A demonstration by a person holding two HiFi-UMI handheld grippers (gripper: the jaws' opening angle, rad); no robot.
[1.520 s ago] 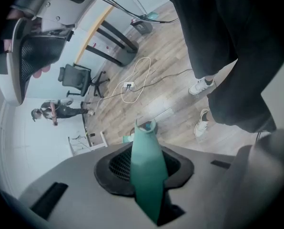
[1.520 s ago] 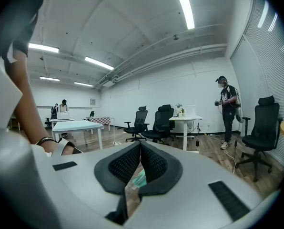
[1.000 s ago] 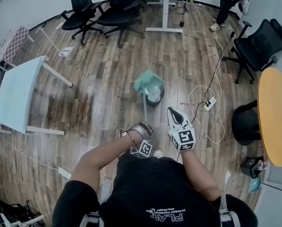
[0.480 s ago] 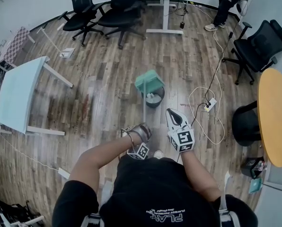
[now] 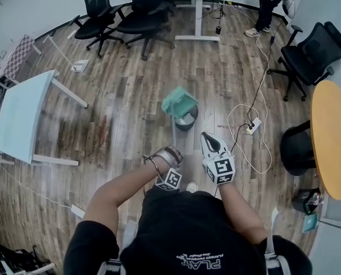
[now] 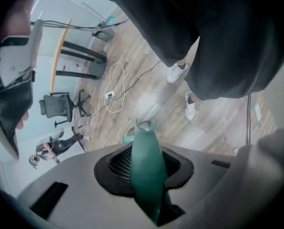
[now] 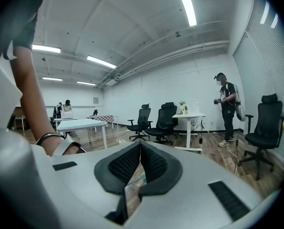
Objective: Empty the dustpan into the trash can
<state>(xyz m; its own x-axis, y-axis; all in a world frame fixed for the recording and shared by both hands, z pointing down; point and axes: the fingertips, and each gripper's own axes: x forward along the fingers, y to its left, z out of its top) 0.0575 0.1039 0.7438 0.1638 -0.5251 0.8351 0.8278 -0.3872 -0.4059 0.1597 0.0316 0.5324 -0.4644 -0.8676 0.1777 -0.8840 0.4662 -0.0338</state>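
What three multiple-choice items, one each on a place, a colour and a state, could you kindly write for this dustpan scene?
1. Where is the dustpan?
A. On the pale blue table
B. On an office chair
C. At the trash can

2. What colour is the dustpan?
A. Green
B. Red
C. Yellow

3. What state is the left gripper in?
A. Open and empty
B. Shut on the dustpan handle
C. Shut on a cable

Answers:
1 C: the head view shows the pan tipped at the black can's rim, away from table and chairs.
2 A: both the pan and its handle show green.
3 B: the left gripper view shows the pads pressing on the green handle between them.
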